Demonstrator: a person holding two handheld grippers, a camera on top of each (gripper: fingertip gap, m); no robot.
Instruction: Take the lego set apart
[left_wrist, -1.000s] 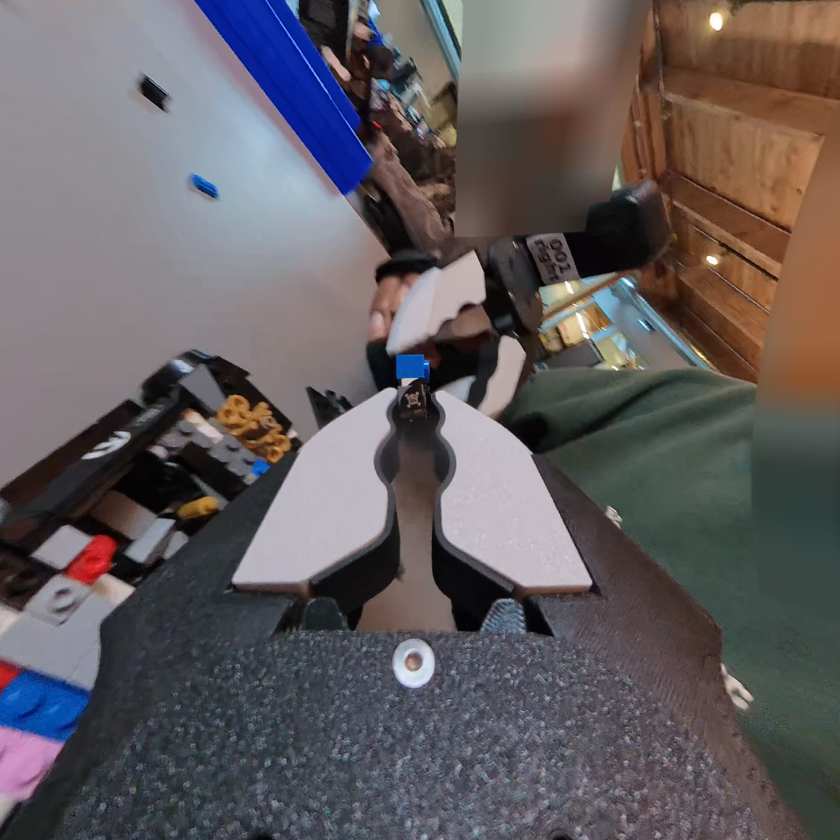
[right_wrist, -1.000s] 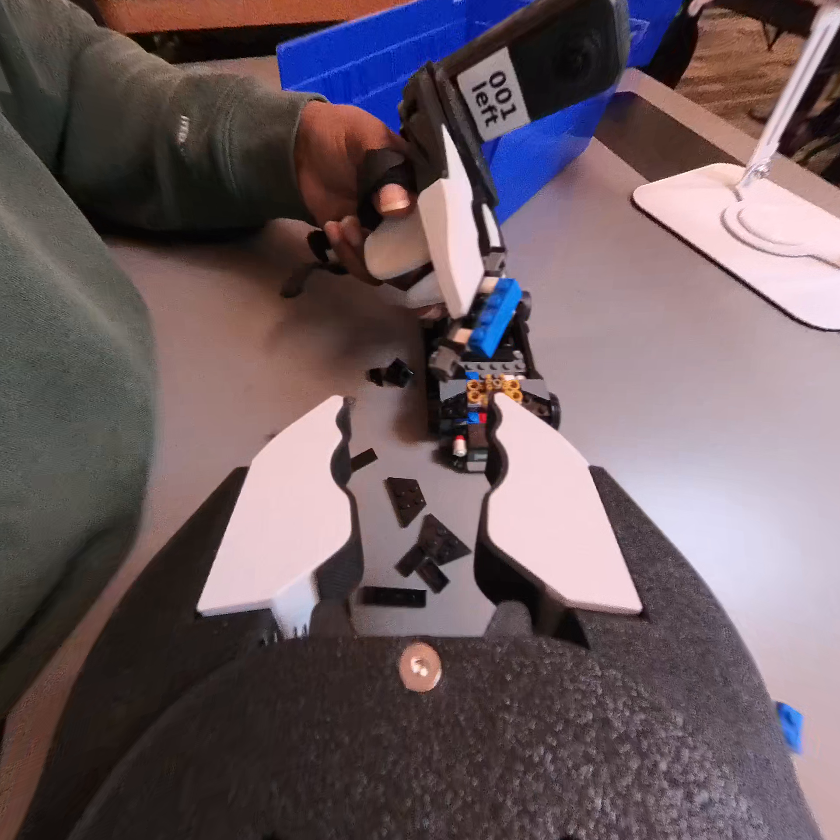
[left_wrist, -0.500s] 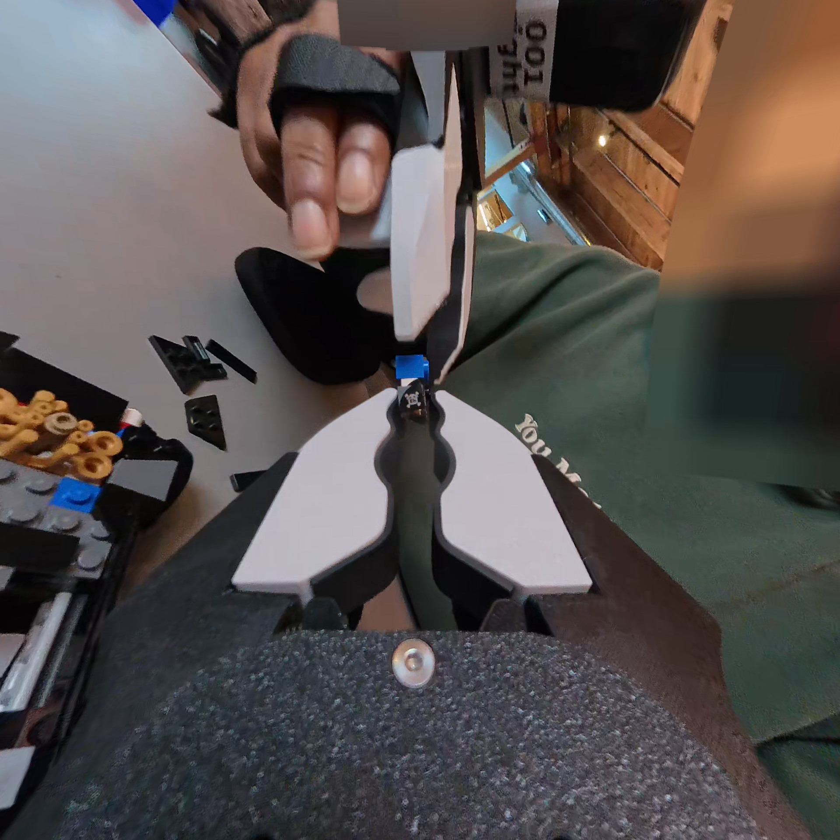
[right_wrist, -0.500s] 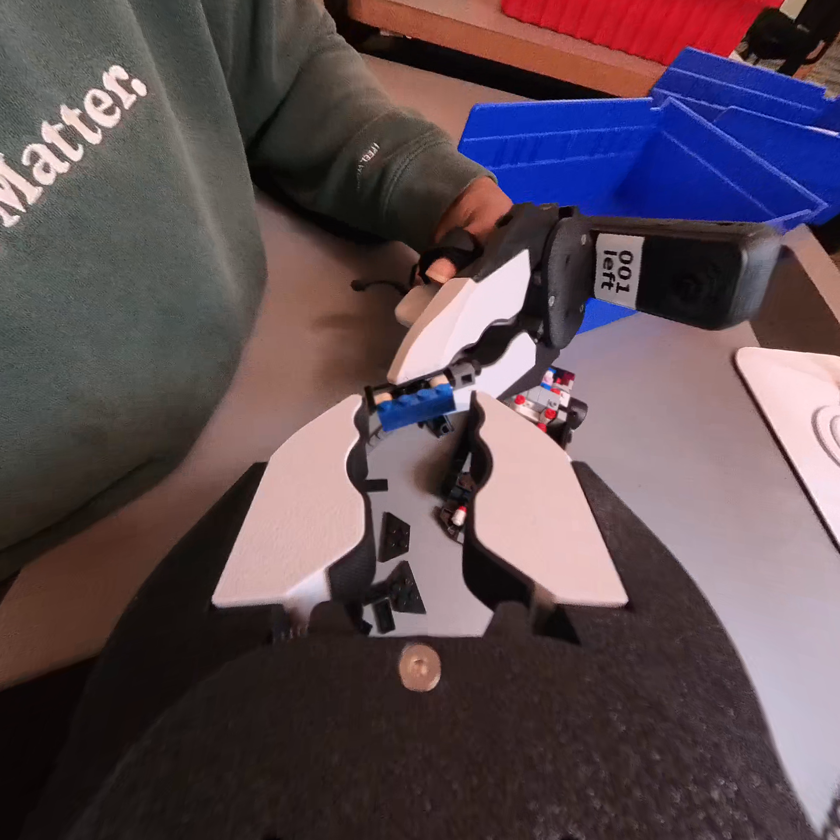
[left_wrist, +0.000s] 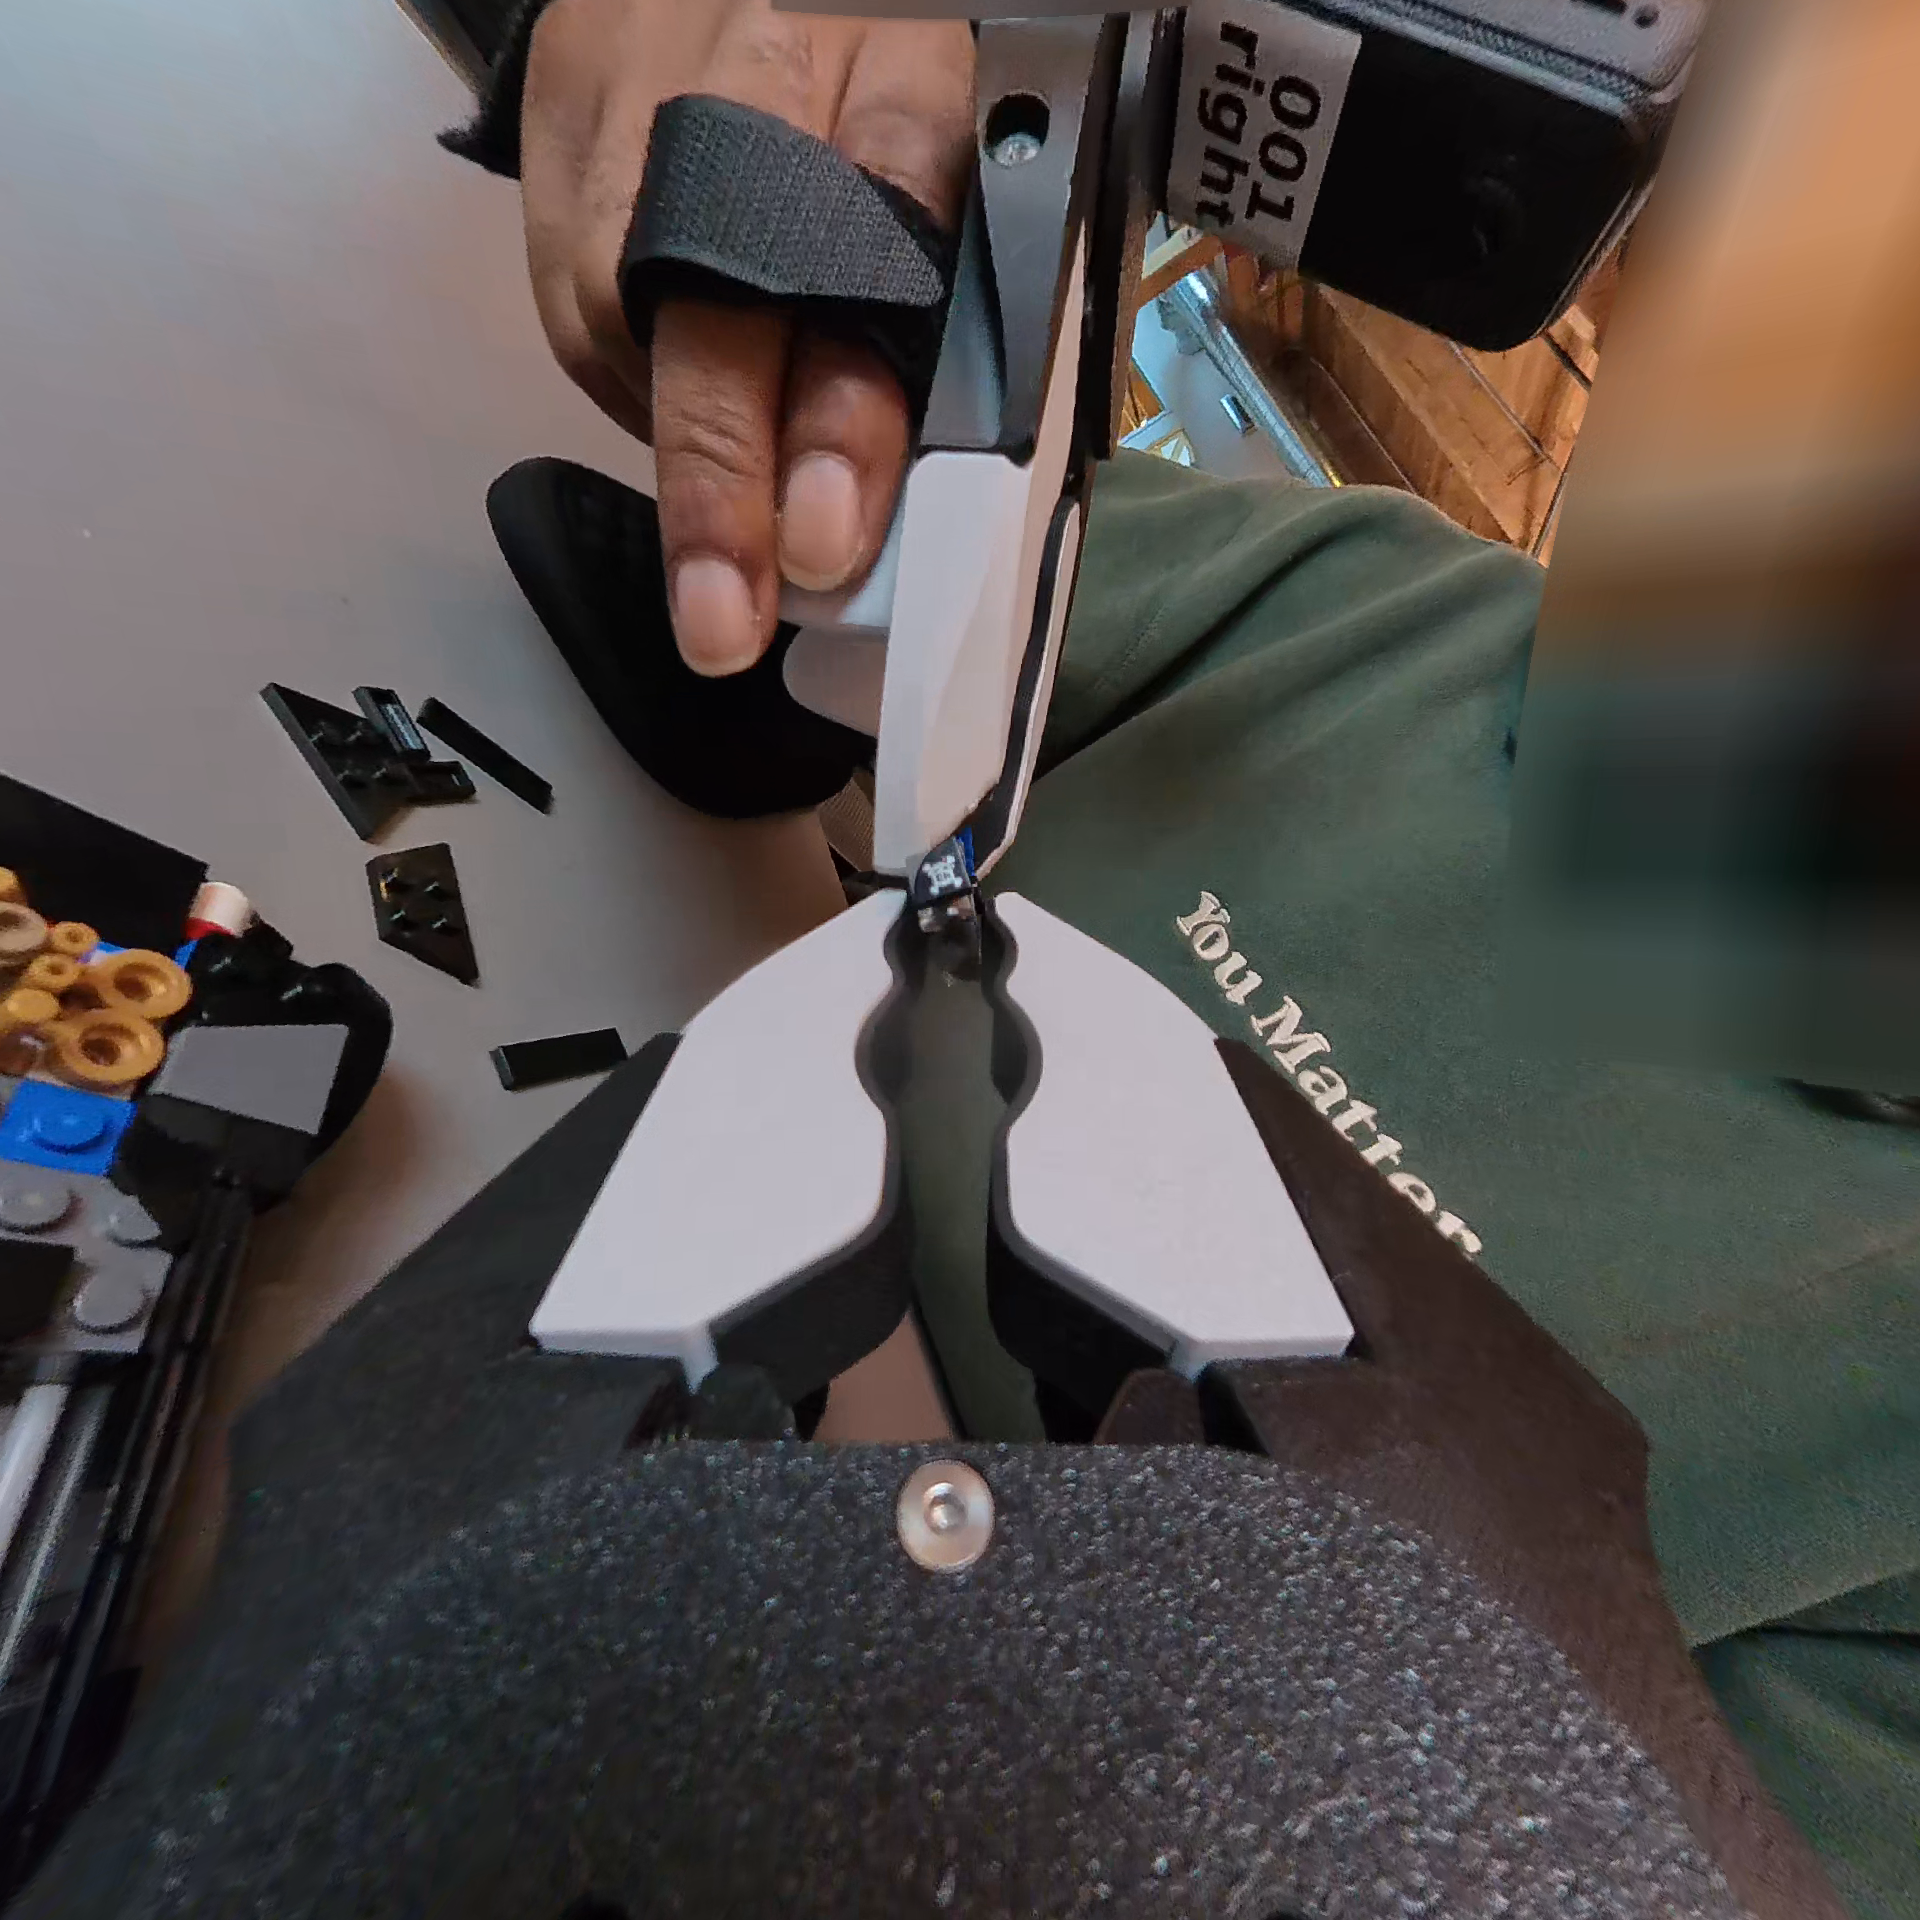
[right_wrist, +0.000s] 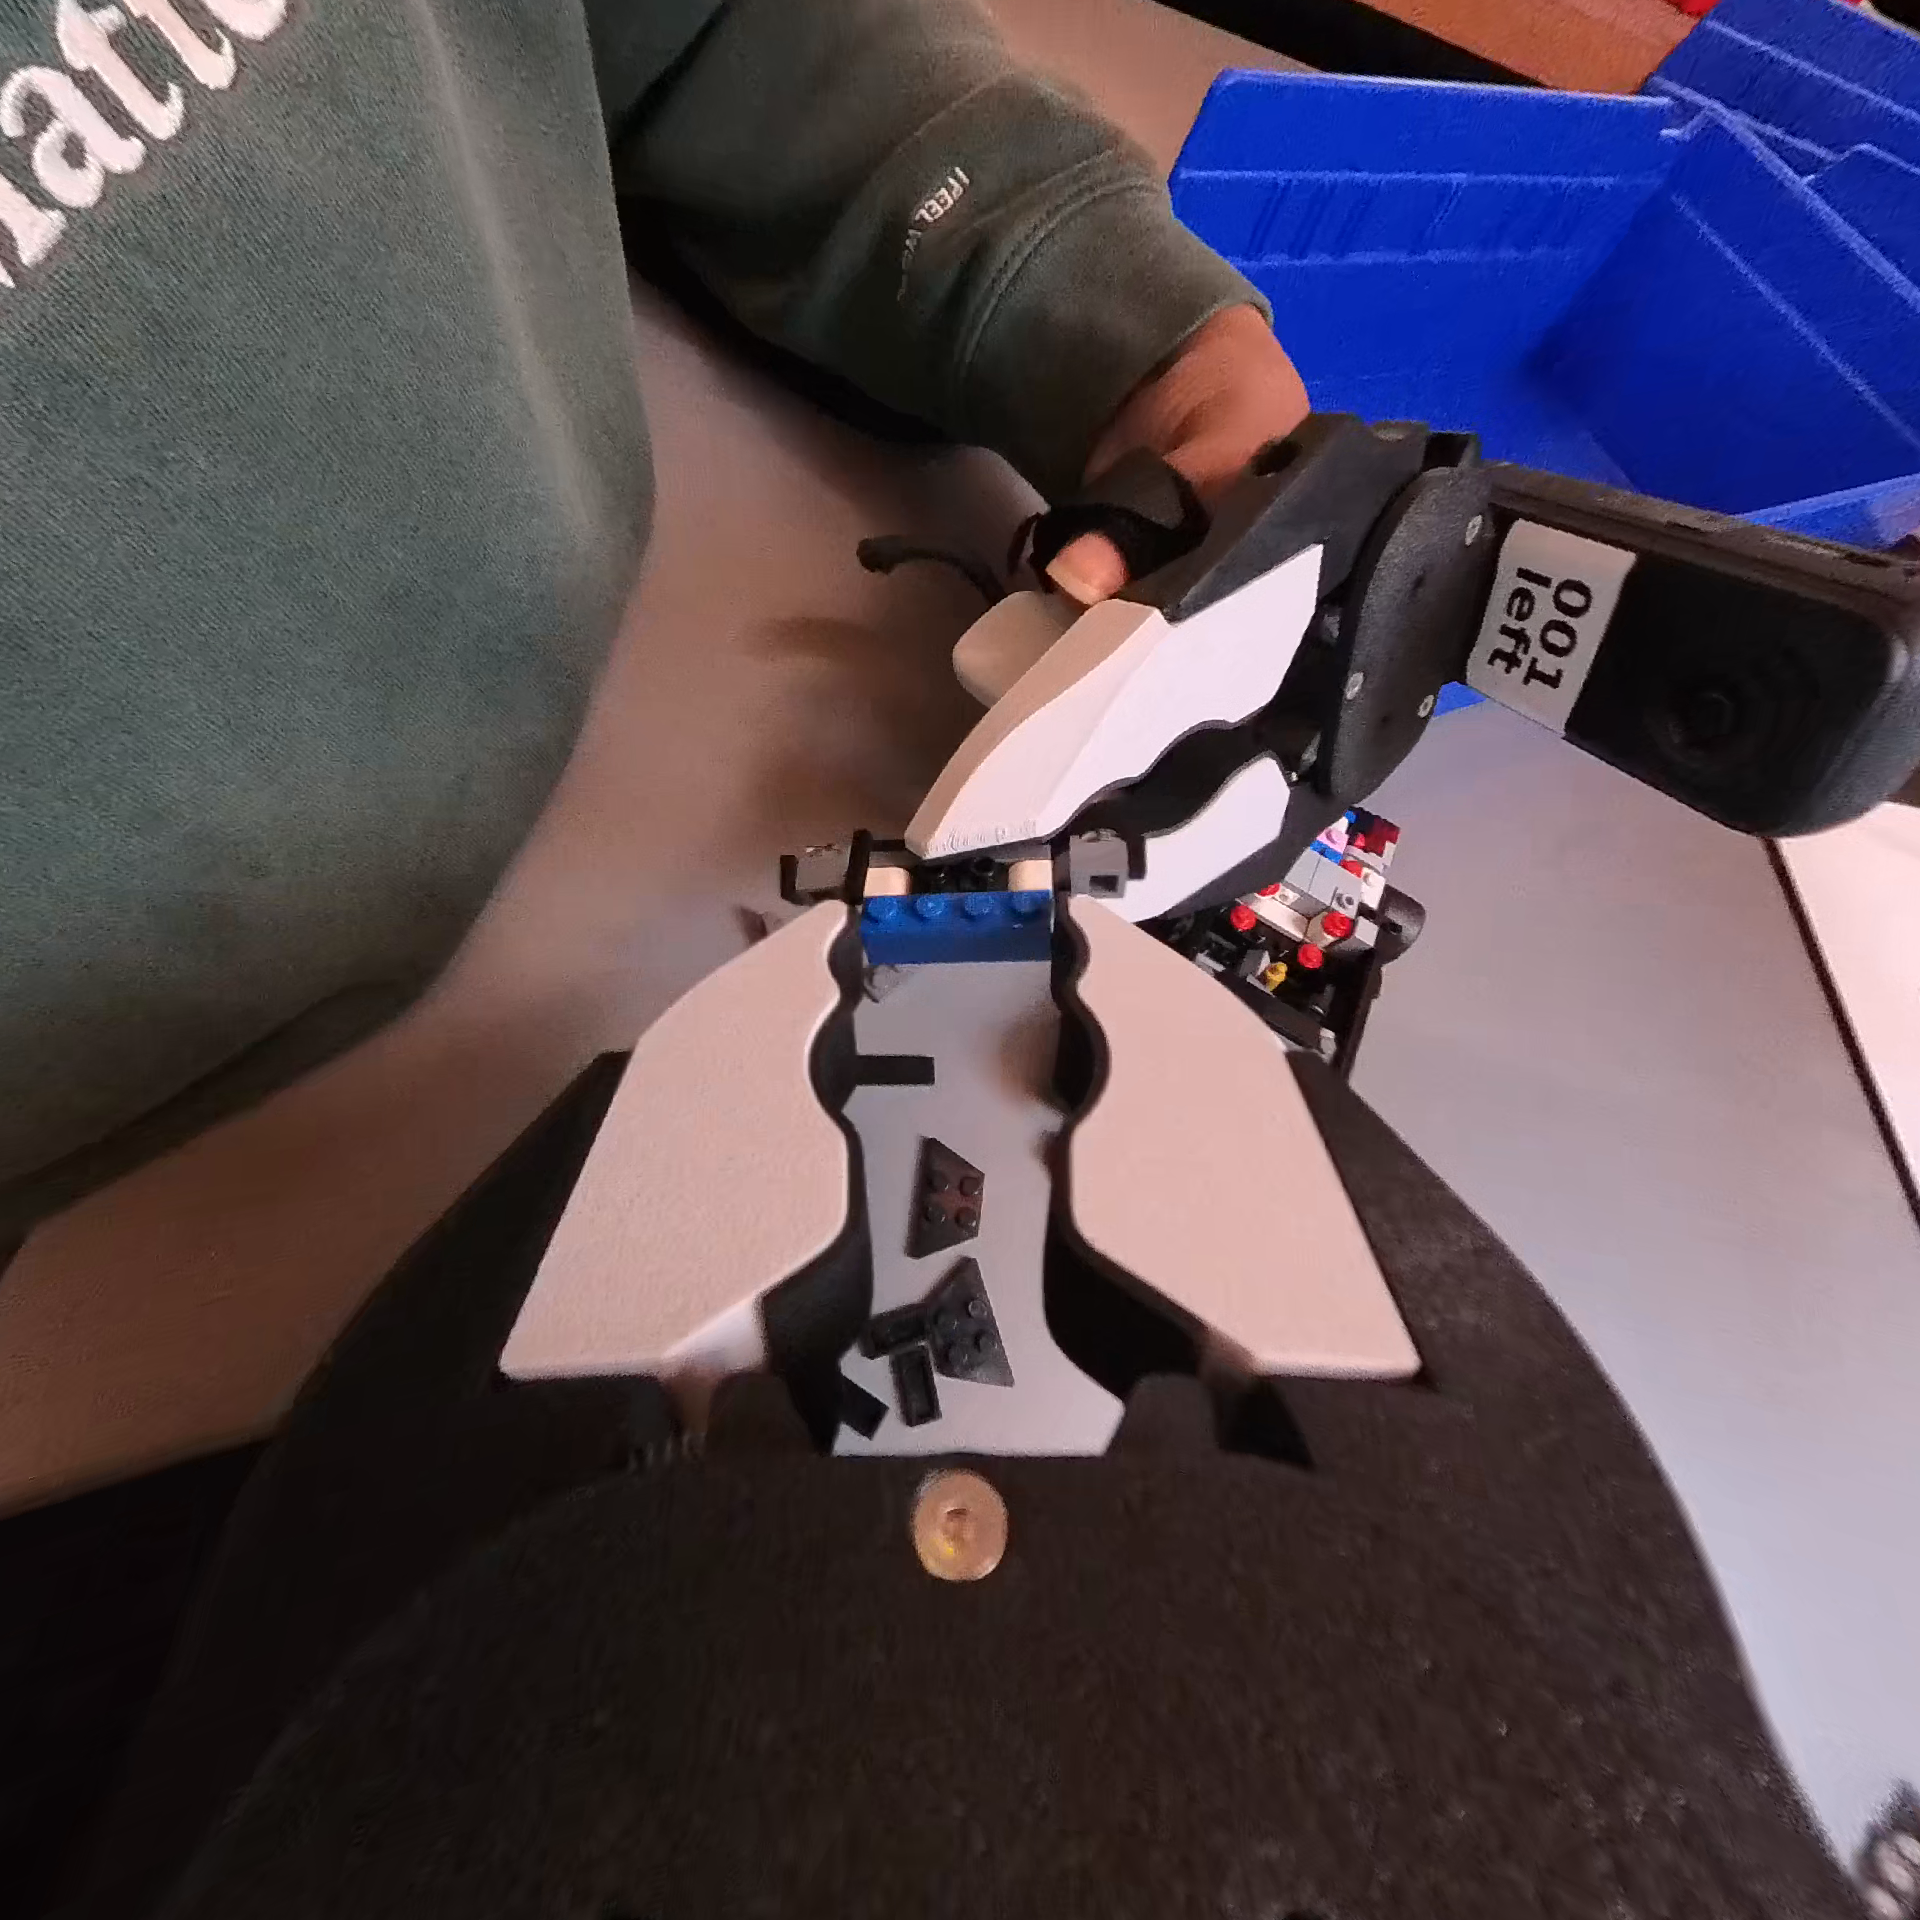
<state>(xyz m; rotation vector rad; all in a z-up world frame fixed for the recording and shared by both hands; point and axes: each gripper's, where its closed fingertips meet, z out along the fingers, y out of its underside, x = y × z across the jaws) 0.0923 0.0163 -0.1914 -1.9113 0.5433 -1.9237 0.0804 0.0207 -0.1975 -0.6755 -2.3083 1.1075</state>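
Observation:
My left gripper (left_wrist: 943, 914) is shut on a small lego sub-assembly (left_wrist: 943, 878), held in the air in front of the person's green sweatshirt. In the right wrist view it is a row of black, white and grey parts (right_wrist: 966, 878) on top of a blue brick (right_wrist: 951, 928). My right gripper (right_wrist: 951, 920) has one fingertip at each end of the blue brick and grips it. In the left wrist view the right gripper (left_wrist: 951, 831) comes down from above, edge-on. The rest of the lego set (left_wrist: 104, 1049) lies on the grey table (left_wrist: 260, 416), also seen behind the grippers (right_wrist: 1299, 935).
Loose black plates lie on the table (left_wrist: 395, 748) (left_wrist: 426, 909) (left_wrist: 556, 1058), and below my right fingers (right_wrist: 945, 1195). Blue bins (right_wrist: 1558, 260) stand at the back. A white stand base (right_wrist: 1860, 987) is at the right edge. The person's torso is close by. Only a small space, under 4 cm, lies between the two pairs of fingers.
My left gripper carried the sub-assembly away from the set toward the person. My right gripper came in and closed its fingers onto the ends of the blue brick.

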